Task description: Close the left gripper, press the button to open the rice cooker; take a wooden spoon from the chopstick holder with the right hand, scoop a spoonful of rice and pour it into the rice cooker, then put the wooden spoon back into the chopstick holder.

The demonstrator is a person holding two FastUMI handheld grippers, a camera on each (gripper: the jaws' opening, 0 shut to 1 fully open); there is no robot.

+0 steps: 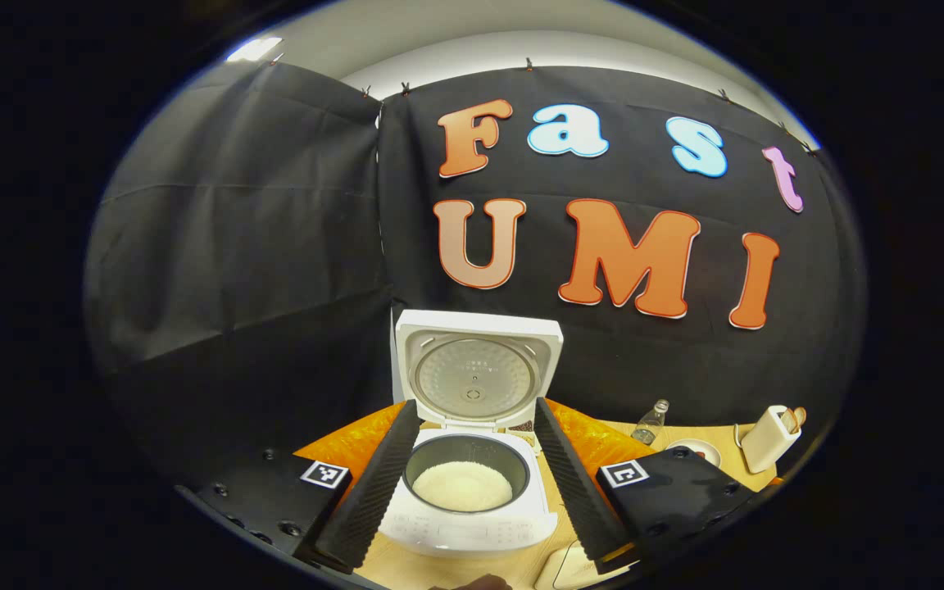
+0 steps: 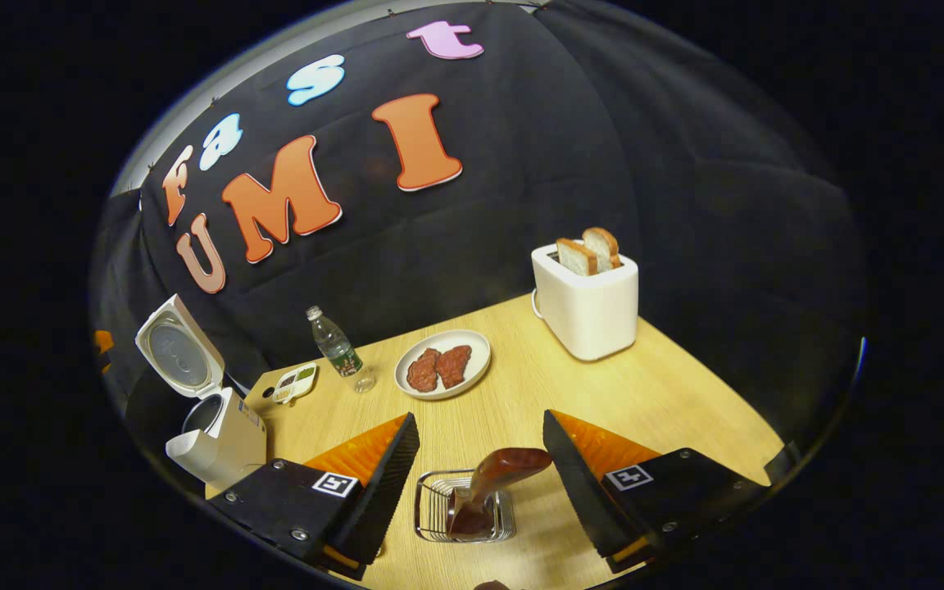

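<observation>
Left gripper view: your left gripper (image 1: 472,483) is spread wide, the rice cooker (image 1: 472,492) between its fingers, lid (image 1: 476,369) up, rice (image 1: 462,485) in the pot. Right gripper view: your right gripper (image 2: 480,492) is released, the wooden spoon (image 2: 492,483) standing in the wire chopstick holder (image 2: 464,508) between its fingers, untouched.
</observation>
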